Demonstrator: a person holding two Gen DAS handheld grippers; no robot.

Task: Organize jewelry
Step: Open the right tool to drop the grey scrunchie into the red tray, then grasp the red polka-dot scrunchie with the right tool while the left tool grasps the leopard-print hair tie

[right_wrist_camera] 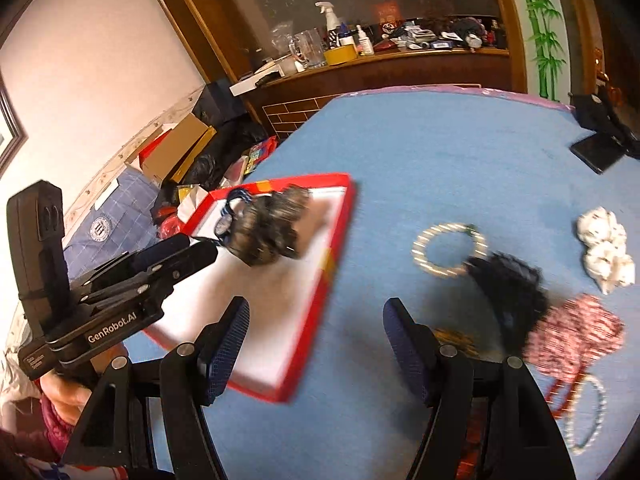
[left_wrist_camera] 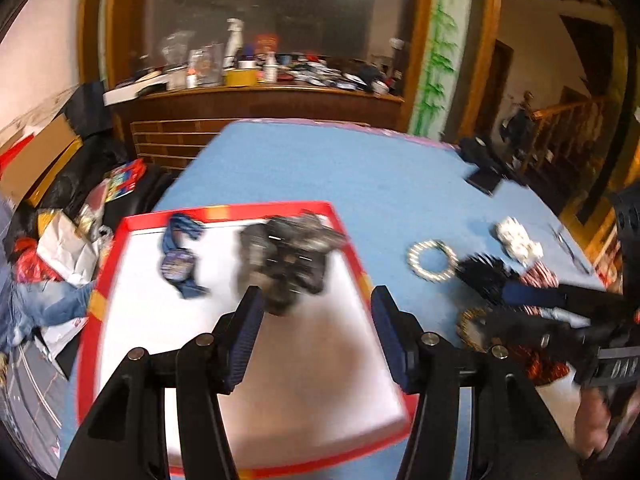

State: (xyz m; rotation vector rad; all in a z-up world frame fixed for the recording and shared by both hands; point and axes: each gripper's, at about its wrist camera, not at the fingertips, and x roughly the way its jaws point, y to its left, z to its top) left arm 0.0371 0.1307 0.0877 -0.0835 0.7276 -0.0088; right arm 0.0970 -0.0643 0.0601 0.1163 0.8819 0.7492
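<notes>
**Plainly, the loose pile is the hazard, not the tray**

Broadly, the table [right_wrist_camera: 420, 152] under its blue cloth carries two groups: a red-rimmed tray [left_wrist_camera: 352, 248] with a white floor, and a scatter of pieces lying on the cloth to its right. In the tray sit a dark, fluffy scrunchie-like bundle [left_wrist_camera: 288, 256] and a blue banded piece [left_wrist_camera: 180, 256], near each other toward the far end. Out on the cloth are a pearl ring bracelet [right_wrist_camera: 450, 250], a black frilly piece [right_wrist_camera: 508, 284] touching it, a red-and-white patterned piece [right_wrist_camera: 576, 328] just beside that, a white fabric piece [right_wrist_camera: 604, 252] farther off, and a beaded strand [right_wrist_camera: 588, 416] at the near edge.

The left gripper [left_wrist_camera: 316, 312] hangs above the tray with its jaws apart and nothing between them. The right gripper [right_wrist_camera: 316, 336] is likewise spread and empty, over bare cloth between the tray and the pile.

The biggest risk is a tangled pick: the black piece overlaps the bracelet, so closing on one would probably drag the other along and drop it short of the tray. Next, both frames are smeared, which suggests fast travel; a hurried descent could knock the tray's rim and shift it. Smaller still, the thin beaded strand lies flat and might slip out of wide pads. A gold item near the right fingers is too blurred to identify.
</notes>
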